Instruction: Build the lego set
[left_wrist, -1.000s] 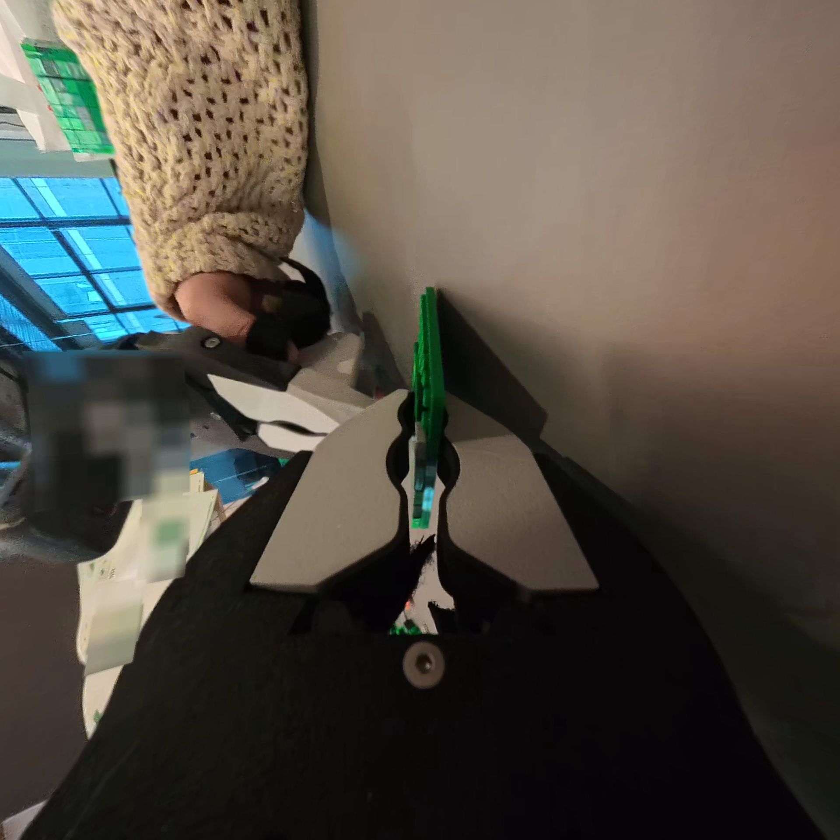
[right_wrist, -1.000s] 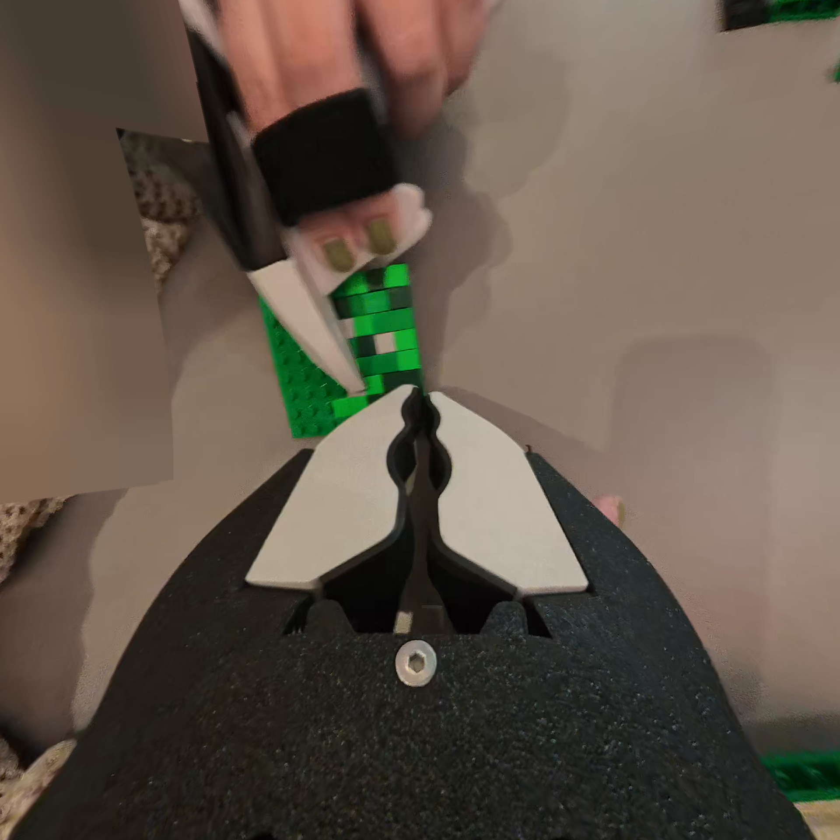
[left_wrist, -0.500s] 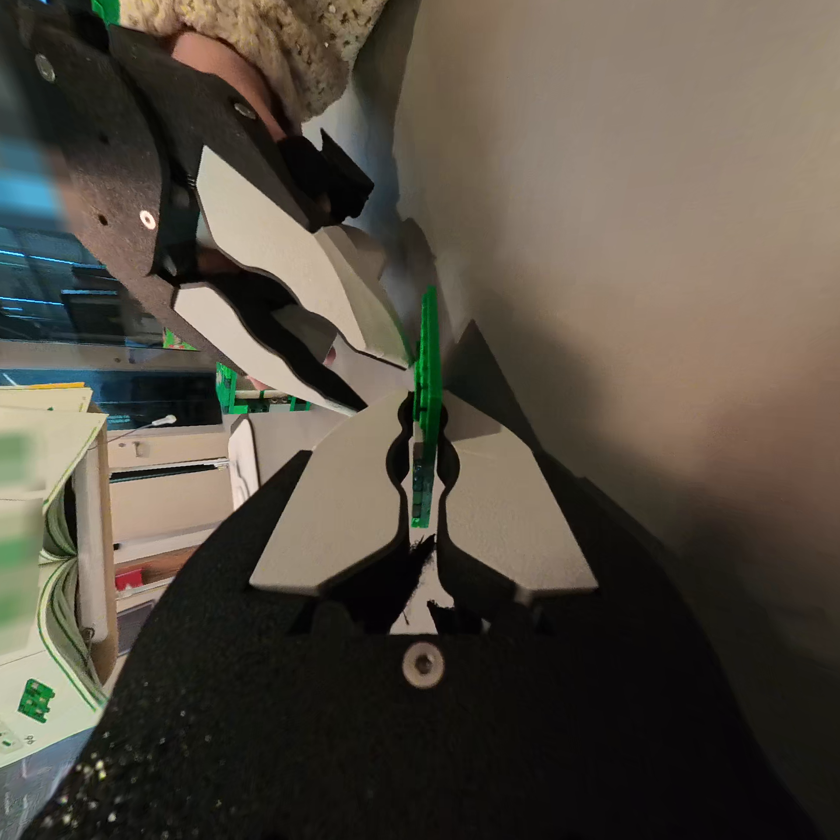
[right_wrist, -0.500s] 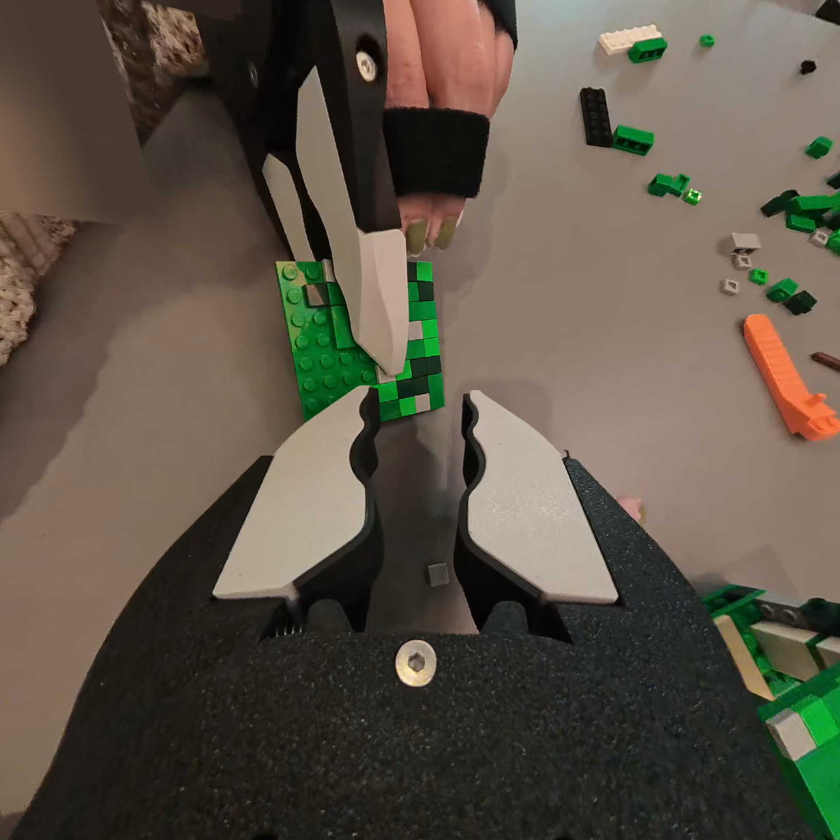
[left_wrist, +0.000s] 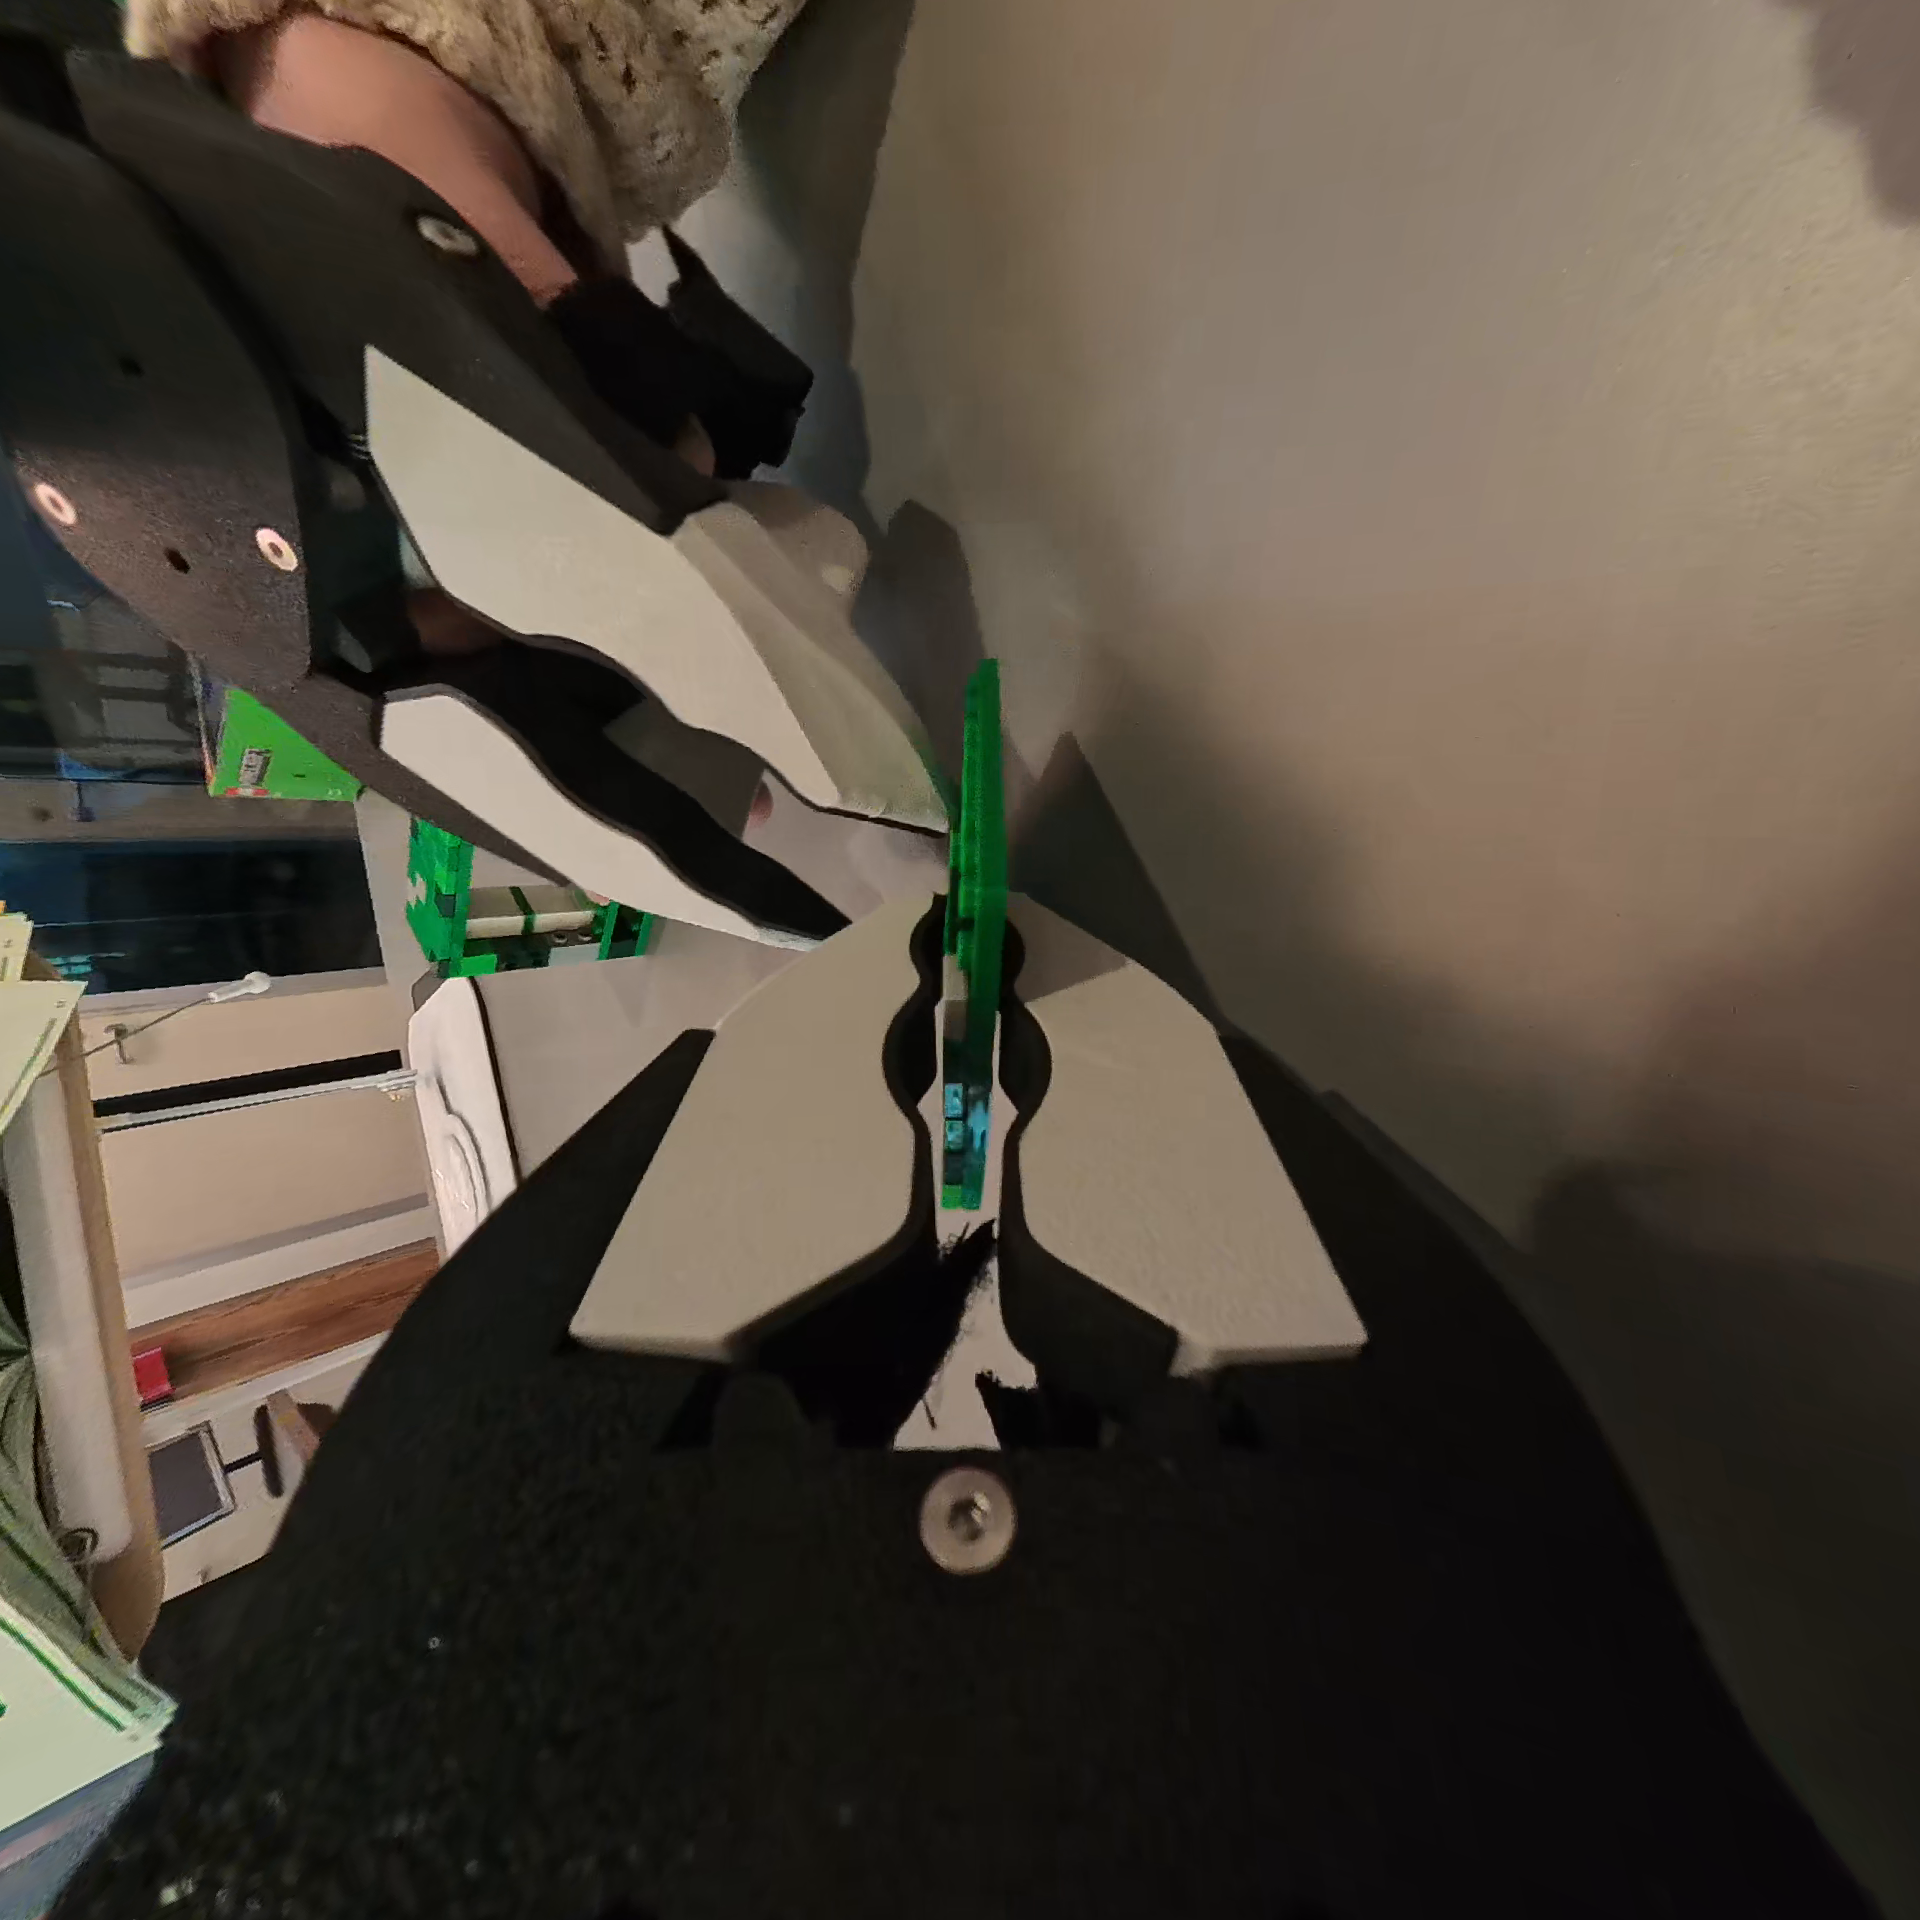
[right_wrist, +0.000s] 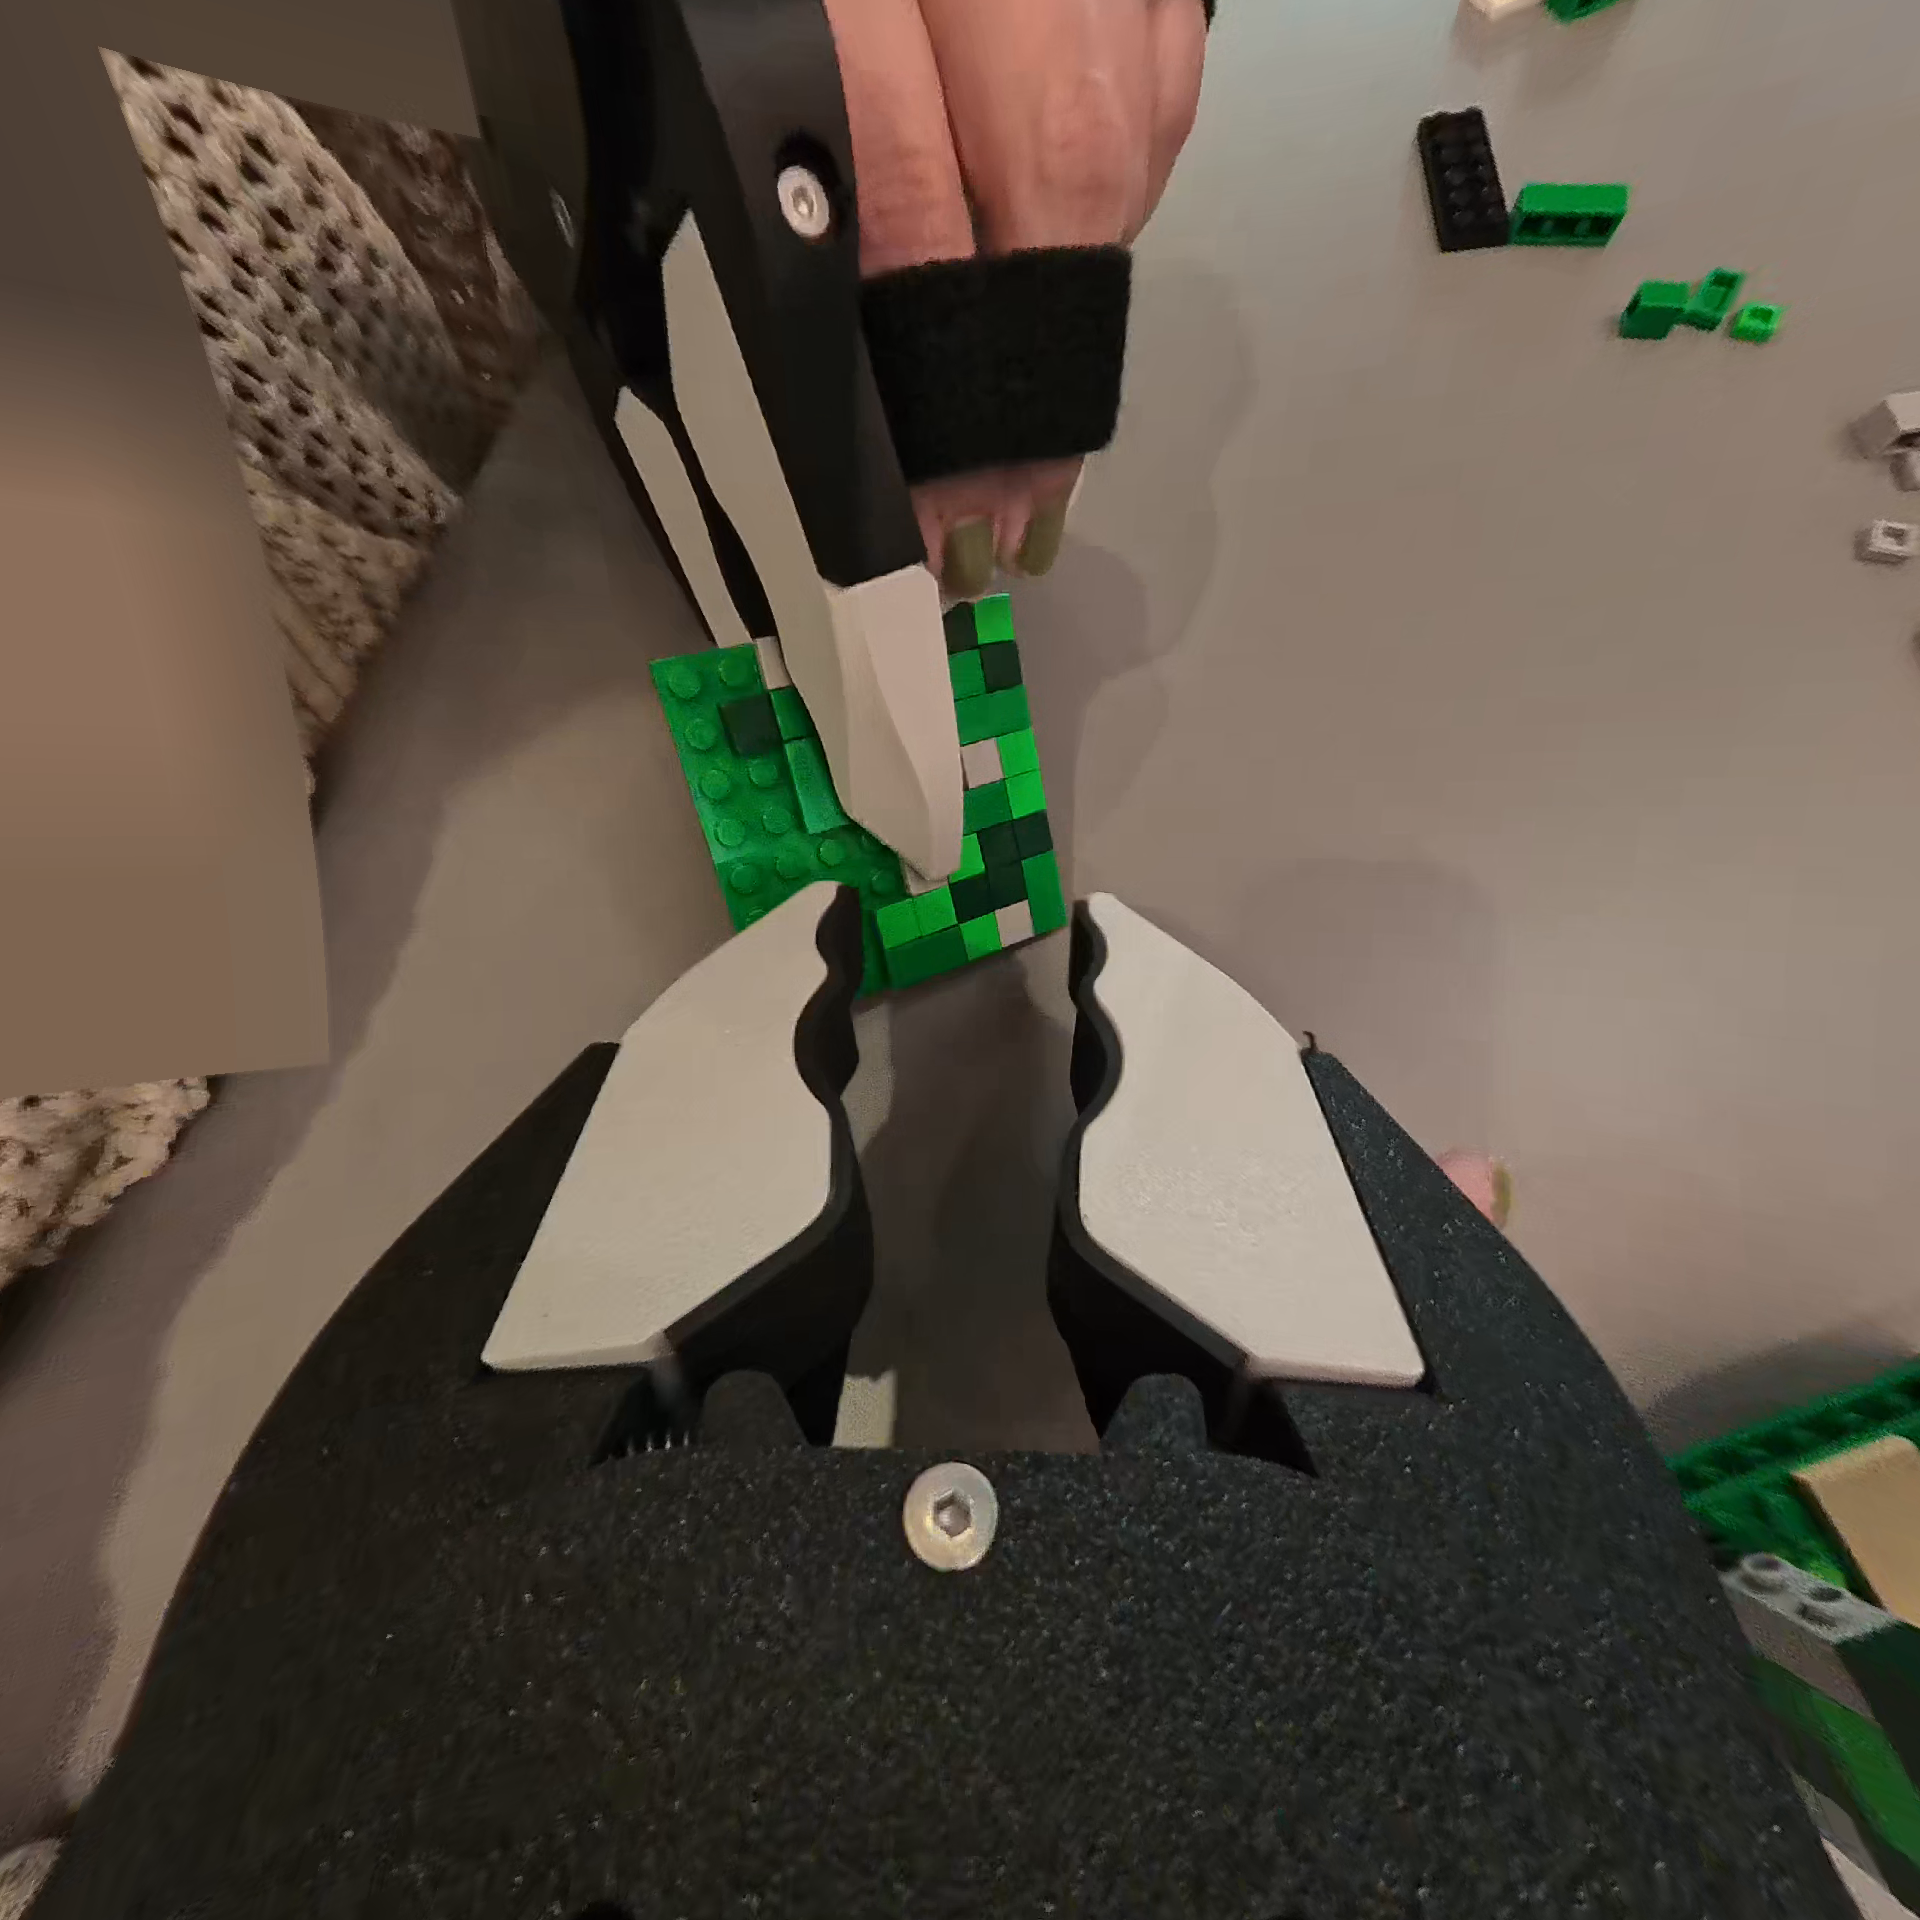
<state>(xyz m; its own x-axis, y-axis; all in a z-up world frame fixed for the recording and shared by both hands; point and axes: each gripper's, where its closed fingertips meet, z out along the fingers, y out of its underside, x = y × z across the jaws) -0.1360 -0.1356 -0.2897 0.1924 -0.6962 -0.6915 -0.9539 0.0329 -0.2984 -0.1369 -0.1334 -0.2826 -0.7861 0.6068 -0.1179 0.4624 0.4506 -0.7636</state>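
A green studded plate (right_wrist: 764, 795), partly covered with light green, dark green and grey tiles (right_wrist: 997, 831), is held close to the grey table. My left gripper (left_wrist: 971, 920) is shut on it; the plate (left_wrist: 979, 790) shows edge-on between its fingers. In the right wrist view the left gripper's fingers (right_wrist: 894, 748) reach down over the plate's middle. My right gripper (right_wrist: 961, 914) is open and empty, with its tips at the plate's near edge. It also shows in the left wrist view (left_wrist: 883, 873), open, right beside the plate.
Loose bricks lie at the far right: a black brick (right_wrist: 1463, 192), a green brick (right_wrist: 1567, 213), small green pieces (right_wrist: 1694, 307) and grey bits (right_wrist: 1891, 436). A partly built green model (right_wrist: 1808, 1455) stands at the near right. Booklets (left_wrist: 42, 1714) lie left.
My right gripper was shut at the plate's edge a second ago, then opened and drew back; now it is open and close to the plate again. My left gripper keeps hold of the plate.
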